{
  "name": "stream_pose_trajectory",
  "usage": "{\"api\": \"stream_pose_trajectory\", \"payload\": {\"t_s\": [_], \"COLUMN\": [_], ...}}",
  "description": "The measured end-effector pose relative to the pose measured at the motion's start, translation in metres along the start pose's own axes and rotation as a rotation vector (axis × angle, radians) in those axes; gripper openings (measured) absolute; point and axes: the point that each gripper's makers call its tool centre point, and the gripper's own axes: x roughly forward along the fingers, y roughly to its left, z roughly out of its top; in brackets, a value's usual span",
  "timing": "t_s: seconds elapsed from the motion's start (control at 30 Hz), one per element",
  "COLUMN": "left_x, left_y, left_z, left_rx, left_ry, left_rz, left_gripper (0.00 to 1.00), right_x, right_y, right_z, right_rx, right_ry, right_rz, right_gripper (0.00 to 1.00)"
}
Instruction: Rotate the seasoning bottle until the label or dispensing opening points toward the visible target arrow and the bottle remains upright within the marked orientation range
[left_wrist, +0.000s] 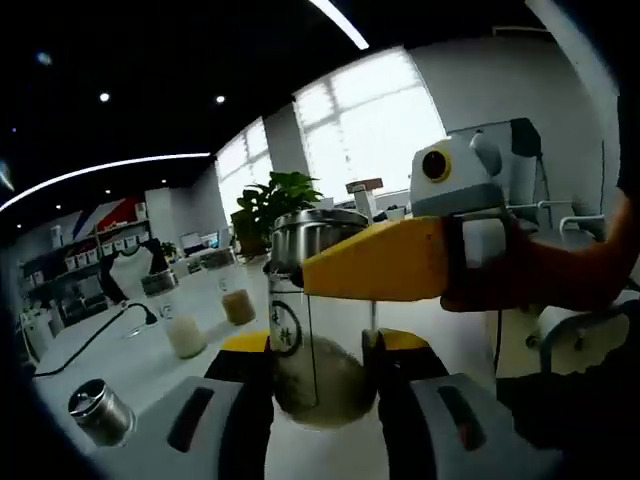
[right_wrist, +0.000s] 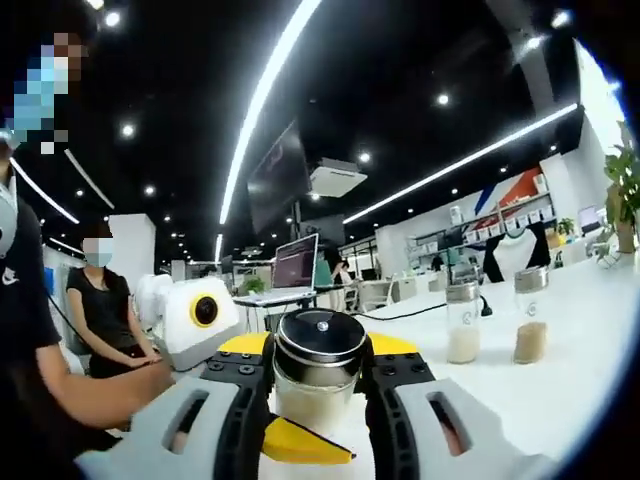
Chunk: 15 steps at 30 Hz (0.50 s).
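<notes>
seasoning bottle (left_wrist: 318, 370) upright on table (left_wrist: 140, 370) | left tongs (left_wrist: 322, 385) clenched on its glass body | right tongs (right_wrist: 318, 385) clenched on its upper body below metal lid (right_wrist: 319, 343)

The left gripper (left_wrist: 322, 385) and the right gripper (right_wrist: 318, 395) each clamp the seasoning bottle (left_wrist: 318, 330) between their jaws.
</notes>
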Motion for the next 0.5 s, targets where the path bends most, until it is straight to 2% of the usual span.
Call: {"api": "stream_pose_trajectory", "payload": {"t_s": [0.13, 0.3, 0.43, 0.5], "left_x": [0.005, 0.009, 0.009, 0.011], "left_y": [0.004, 0.014, 0.017, 0.015], "left_z": [0.001, 0.005, 0.005, 0.003], "left_rx": [0.063, 0.254, 0.336, 0.317], "left_ry": [0.011, 0.048, 0.07, 0.077], "left_rz": [0.072, 0.212, 0.275, 0.252], "left_gripper": [0.4, 0.4, 0.4, 0.4], "right_x": [0.0, -0.003, -0.005, -0.006], "right_y": [-0.011, -0.019, -0.022, -0.022], "right_z": [0.003, 0.004, 0.005, 0.003], "right_rx": [0.069, 0.141, 0.181, 0.18], "right_ry": [-0.054, -0.065, -0.069, -0.057], "right_rz": [-0.066, -0.125, -0.145, -0.149], "right_gripper": [0.34, 0.34, 0.34, 0.34]}}
